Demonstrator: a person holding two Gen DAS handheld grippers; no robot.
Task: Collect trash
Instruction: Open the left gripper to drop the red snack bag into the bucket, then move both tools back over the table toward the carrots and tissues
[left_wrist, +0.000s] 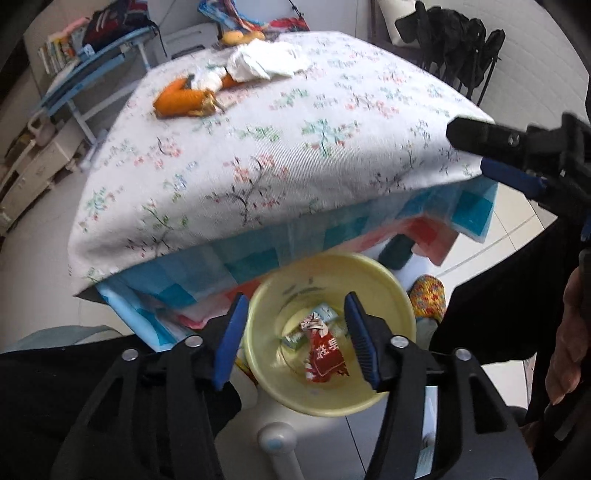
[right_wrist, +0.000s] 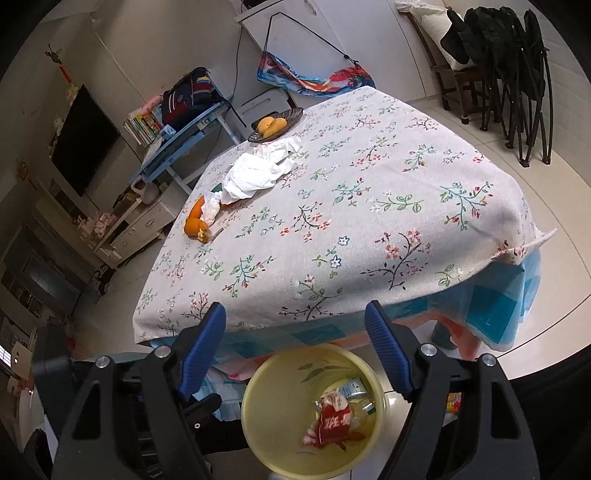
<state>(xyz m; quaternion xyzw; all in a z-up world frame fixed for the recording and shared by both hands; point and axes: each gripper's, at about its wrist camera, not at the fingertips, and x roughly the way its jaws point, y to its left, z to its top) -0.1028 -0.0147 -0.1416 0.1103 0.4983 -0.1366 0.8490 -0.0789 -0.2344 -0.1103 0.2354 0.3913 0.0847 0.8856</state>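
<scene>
A yellow trash bin (left_wrist: 388, 288) stands on the floor by the table's near edge, also in the right wrist view (right_wrist: 266, 424). A red wrapper (left_wrist: 325, 356) (right_wrist: 332, 421) and small packets lie in it. My left gripper (left_wrist: 295, 336) is open and empty right above the bin. My right gripper (right_wrist: 295, 347) is open and empty above the table's near edge; it also shows in the left wrist view (left_wrist: 491, 155). On the floral tablecloth (right_wrist: 369, 206) at the far left lie orange peel (left_wrist: 181, 99) (right_wrist: 195, 223) and crumpled white tissues (left_wrist: 266, 61) (right_wrist: 255, 173).
A dark basket with yellow fruit (right_wrist: 273, 125) sits at the table's far edge. A blue desk with a backpack (right_wrist: 184, 107) stands far left. Folded black chairs (right_wrist: 513, 74) are at the far right. A patterned slipper (left_wrist: 428, 295) lies beside the bin.
</scene>
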